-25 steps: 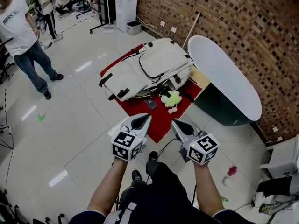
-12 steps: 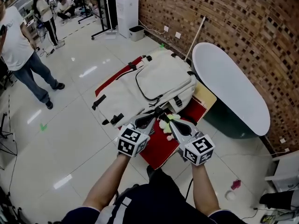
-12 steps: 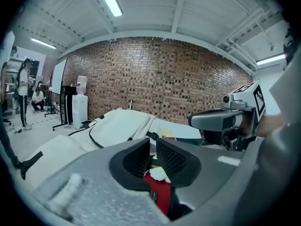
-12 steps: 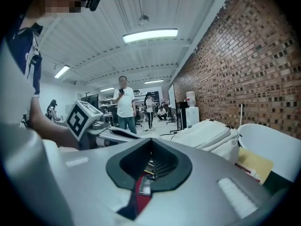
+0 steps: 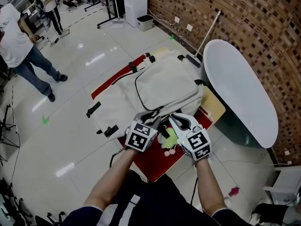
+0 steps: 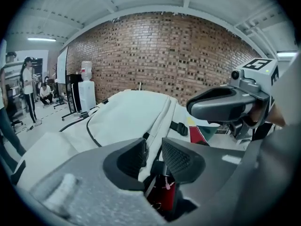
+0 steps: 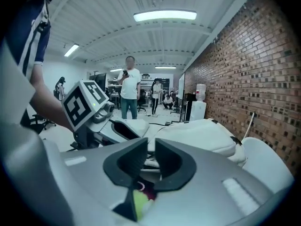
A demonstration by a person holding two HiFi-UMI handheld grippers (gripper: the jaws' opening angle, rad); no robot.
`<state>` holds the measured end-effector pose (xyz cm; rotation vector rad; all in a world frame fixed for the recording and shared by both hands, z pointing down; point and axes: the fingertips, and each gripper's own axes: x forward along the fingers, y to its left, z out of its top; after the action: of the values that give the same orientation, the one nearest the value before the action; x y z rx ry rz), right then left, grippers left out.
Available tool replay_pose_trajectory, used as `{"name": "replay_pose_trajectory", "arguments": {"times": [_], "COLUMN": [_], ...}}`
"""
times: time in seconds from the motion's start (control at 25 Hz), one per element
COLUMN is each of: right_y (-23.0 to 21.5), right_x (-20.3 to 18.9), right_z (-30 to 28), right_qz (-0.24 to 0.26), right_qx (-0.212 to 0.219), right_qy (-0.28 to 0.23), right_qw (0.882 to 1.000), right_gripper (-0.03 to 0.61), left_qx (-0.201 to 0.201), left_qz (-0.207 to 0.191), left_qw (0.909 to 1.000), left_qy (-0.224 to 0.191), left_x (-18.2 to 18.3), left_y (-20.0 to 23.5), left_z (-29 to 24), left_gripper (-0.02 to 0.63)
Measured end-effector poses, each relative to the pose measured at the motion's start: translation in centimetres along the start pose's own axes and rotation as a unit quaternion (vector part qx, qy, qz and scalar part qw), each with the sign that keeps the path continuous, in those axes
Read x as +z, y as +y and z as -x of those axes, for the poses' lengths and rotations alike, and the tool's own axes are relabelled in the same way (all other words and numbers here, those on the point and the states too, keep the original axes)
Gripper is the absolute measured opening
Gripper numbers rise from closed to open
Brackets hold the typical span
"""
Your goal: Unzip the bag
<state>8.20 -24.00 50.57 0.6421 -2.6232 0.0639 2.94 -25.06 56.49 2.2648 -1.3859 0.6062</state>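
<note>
Left tool (image 5: 151,117) nearer bag (image 5: 164,84), lengthwise diagonal

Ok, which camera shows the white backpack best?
Head view: the whole backpack lies on the red mat, its dark zipper line plain. Left gripper view shows one side from low down; right gripper view only its top beyond the tongs.

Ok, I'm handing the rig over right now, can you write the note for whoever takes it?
Left hand-held gripper: open, its jaws have just been opening, nothing gripped, at the backpack's near edge.
Right hand-held gripper: shut, empty, beside it.
Backpack lies on the red mat, green plush toy beside the grippers.
Done: both grippers at the backpack.
Left: unzip it; the front zip looks closed.
</note>
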Motion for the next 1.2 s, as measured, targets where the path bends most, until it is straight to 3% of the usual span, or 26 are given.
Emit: {"name": "replay_pose_trajectory", "arguments": {"times": [0.04, 0.08, 0.28, 0.48, 0.6, 0.64, 0.84, 1.04, 1.2], "right_y": [-0.4, -0.8, -2.4, -2.9, -2.6, -2.7, -2.7, -2.3, -1.2], "right_x": [-0.2, -0.4, -0.9, -1.8, -1.7, -1.8, -2.4, -2.3, -3.0], "right_z": [-0.6, -1.1, -3.3, -4.8, -5.3, -5.5, -5.9, -6.2, -7.6], "right_qz": [0.011, 0.024, 0.091, 0.107, 0.115, 0.117, 0.141, 0.171, 0.236], "right_qx": [0.004, 0.008, 0.013, 0.024, 0.029, 0.029, 0.033, 0.049, 0.072], "right_qy": [0.012, 0.023, 0.06, 0.088, 0.094, 0.095, 0.113, 0.12, 0.152], "right_qw": [1.0, 0.999, 0.994, 0.99, 0.988, 0.988, 0.983, 0.977, 0.957], "right_gripper": [0.095, 0.114, 0.114, 0.112, 0.107, 0.104, 0.089, 0.091, 0.146], "left_qx": [-0.003, -0.008, -0.026, -0.039, -0.077, -0.09, -0.111, -0.12, -0.126], "left_qz": [-0.002, -0.002, 0.002, -0.008, -0.016, -0.013, -0.008, -0.043, -0.077], "left_qw": [1.0, 0.9999, 0.9969, 0.9907, 0.9835, 0.9813, 0.9794, 0.9747, 0.9668], "left_qy": [0.006, 0.013, 0.074, 0.13, 0.163, 0.17, 0.169, 0.184, 0.209], "left_x": [0.0, -0.1, -2.5, -4.0, -4.7, -4.8, -3.6, -3.4, -3.9], "left_y": [0.1, 0.2, 0.7, 0.5, -0.4, -0.7, -0.2, 0.9, 0.8], "left_z": [-0.6, -1.2, -3.6, -4.9, -5.4, -5.5, -4.2, -2.4, -1.6], "left_gripper": [0.123, 0.123, 0.124, 0.123, 0.08, 0.052, 0.031, 0.021, 0.021]}}
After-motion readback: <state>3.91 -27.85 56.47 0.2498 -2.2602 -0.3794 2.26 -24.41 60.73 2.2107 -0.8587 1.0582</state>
